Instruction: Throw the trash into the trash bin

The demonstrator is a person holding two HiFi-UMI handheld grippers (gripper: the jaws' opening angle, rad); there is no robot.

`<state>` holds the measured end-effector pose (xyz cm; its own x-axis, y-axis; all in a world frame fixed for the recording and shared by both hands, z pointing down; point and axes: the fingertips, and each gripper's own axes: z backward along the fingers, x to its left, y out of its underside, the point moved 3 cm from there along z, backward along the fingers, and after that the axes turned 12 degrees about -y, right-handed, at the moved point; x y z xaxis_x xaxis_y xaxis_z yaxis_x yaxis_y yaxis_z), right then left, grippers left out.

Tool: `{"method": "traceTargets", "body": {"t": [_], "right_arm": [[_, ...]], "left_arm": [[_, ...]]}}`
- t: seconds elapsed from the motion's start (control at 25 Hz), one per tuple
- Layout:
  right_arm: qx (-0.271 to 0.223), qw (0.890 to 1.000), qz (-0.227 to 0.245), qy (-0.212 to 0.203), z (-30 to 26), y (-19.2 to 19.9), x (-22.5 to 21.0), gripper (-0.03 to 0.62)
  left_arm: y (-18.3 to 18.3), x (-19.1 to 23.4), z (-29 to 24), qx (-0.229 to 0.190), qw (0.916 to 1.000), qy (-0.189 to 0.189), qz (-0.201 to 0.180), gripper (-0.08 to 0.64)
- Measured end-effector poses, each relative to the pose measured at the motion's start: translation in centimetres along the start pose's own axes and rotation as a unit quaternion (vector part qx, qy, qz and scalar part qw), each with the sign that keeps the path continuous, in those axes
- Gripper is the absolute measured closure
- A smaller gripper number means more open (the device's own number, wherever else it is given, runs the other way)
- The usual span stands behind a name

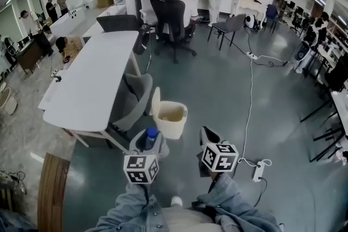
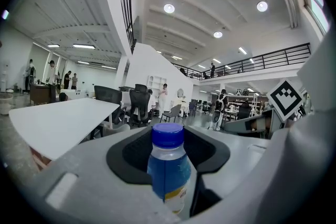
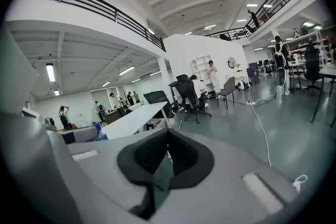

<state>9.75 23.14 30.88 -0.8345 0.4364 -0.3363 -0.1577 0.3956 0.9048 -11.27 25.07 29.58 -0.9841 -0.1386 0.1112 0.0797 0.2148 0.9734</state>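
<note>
The left gripper [image 2: 169,139] is clamping a clear plastic bottle with a blue cap and blue label [image 2: 168,173]. Its dark pads are pressing on the bottle from both sides, and the bottle is standing upright between them. The right gripper [image 3: 165,153] is sitting with its jaws drawn together and nothing between them. In the head view both grippers are showing side by side at the lower centre of the frame, above the person's grey sleeves [image 1: 130,209]. Just above the held bottle in that frame, a cream round plastic trash bin [image 1: 173,123] is standing open on the grey-green floor [image 1: 228,84], with a pale flap tilting up at its left side. A grey chair [image 1: 136,96] is sitting just left of the bin, against a long white table [image 1: 92,81] that is filling the left-centre of the frame. A white power strip [image 1: 259,170] is lying on the floor at the lower right, with its white cable [image 1: 250,100] running up the frame
</note>
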Motion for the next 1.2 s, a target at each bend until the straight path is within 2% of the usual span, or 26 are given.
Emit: {"method": "traceTargets", "body": {"t": [0.32, 0.72, 1.2], "right_arm": [[0.003, 1.0, -0.018, -0.005, -2.5, -1.4, -4.9, 0.589], [0.016, 0.999, -0.045, 0.01, -6.5, -1.5, -9.3, 0.589], [0.015, 0.999, -0.018, 0.033, -14.8, -8.0, -13.1, 0.589]], "left_arm": [[-0.3, -1.6, -4.7, 0.004, 1.0, -0.008, 0.001, 0.367], [-0.7, -1.8, -11.1, 0.017, 0.9998, 0.008, -0.009, 0.367], [-5.4, -0.2, -24.7, -0.003, 0.9991, 0.041, 0.004, 0.368]]}}
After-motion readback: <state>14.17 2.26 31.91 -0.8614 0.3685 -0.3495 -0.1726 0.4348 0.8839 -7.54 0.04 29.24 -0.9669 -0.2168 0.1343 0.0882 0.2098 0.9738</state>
